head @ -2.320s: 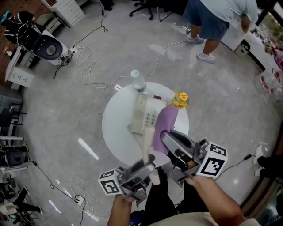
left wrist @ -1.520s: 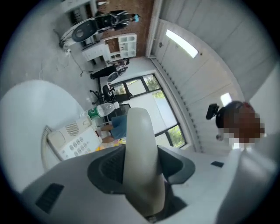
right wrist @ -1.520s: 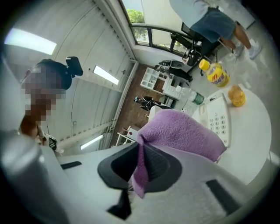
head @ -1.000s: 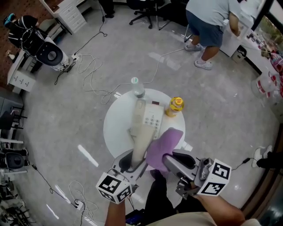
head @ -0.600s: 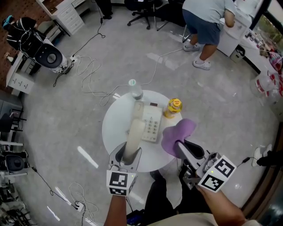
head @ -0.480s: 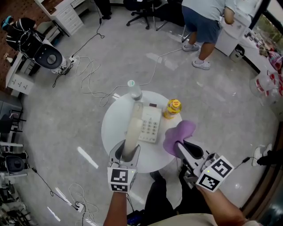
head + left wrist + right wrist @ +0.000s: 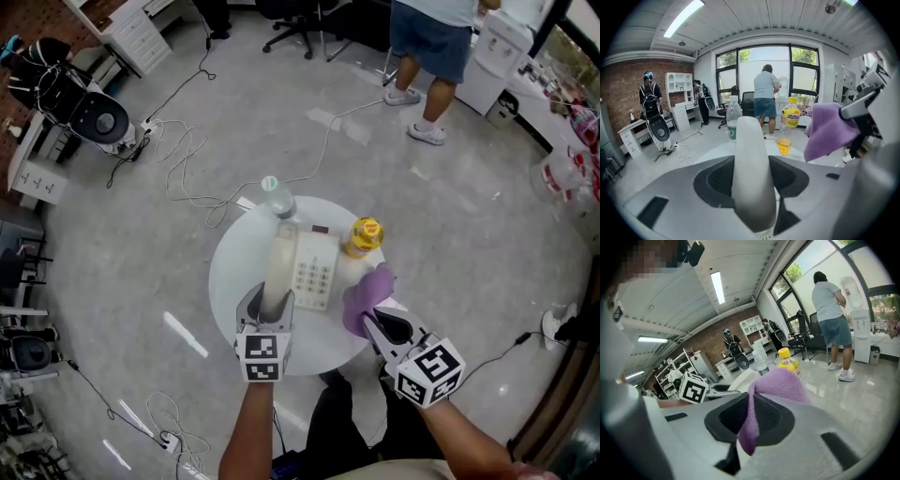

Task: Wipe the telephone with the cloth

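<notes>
One round white table bears a cream telephone, a clear water bottle at the far edge and a yellow-capped bottle just right of the telephone. One handset lies along the telephone's left side, its near end clamped between the jaws of the left gripper. One purple cloth is pinched in the right gripper and bunched just beside the telephone's right side; whether it touches cannot be told. One person stands in the background.

A grey polished floor with loose cables lies around a round white table, and there are a brick wall, tall windows (bright with daylight), a white drawer cabinet and a long ceiling lamp.
</notes>
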Motion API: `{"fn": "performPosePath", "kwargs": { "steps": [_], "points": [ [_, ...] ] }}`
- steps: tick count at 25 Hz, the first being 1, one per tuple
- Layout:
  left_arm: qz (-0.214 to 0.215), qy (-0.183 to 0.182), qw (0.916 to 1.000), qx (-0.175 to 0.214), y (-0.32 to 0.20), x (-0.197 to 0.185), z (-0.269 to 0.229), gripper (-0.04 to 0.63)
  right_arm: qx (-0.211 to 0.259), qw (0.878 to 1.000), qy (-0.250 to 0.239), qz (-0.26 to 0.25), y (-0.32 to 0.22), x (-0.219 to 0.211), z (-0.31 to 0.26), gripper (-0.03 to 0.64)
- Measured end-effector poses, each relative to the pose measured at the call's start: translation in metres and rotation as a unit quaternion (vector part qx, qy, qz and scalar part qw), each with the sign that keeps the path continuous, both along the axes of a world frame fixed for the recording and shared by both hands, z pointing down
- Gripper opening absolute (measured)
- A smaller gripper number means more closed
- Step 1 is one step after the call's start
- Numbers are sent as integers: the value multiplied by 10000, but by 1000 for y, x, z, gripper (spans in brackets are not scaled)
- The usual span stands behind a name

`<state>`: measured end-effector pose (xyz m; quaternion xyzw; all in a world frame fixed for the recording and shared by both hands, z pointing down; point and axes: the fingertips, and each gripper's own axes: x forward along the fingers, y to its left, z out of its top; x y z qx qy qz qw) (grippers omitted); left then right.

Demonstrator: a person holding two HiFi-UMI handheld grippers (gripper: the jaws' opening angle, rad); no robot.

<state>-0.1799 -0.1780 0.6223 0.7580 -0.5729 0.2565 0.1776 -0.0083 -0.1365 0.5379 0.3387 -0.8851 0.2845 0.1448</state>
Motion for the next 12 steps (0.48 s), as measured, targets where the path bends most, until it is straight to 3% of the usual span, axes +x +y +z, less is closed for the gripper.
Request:
{"fn": "performPosePath", "kwargs": {
  "steps": [12],
  "points": [
    [-118,-203,9996,-179,-38,-2,52,213,-470,9984,207,-246,10,-9,62,18]
  ]
}}
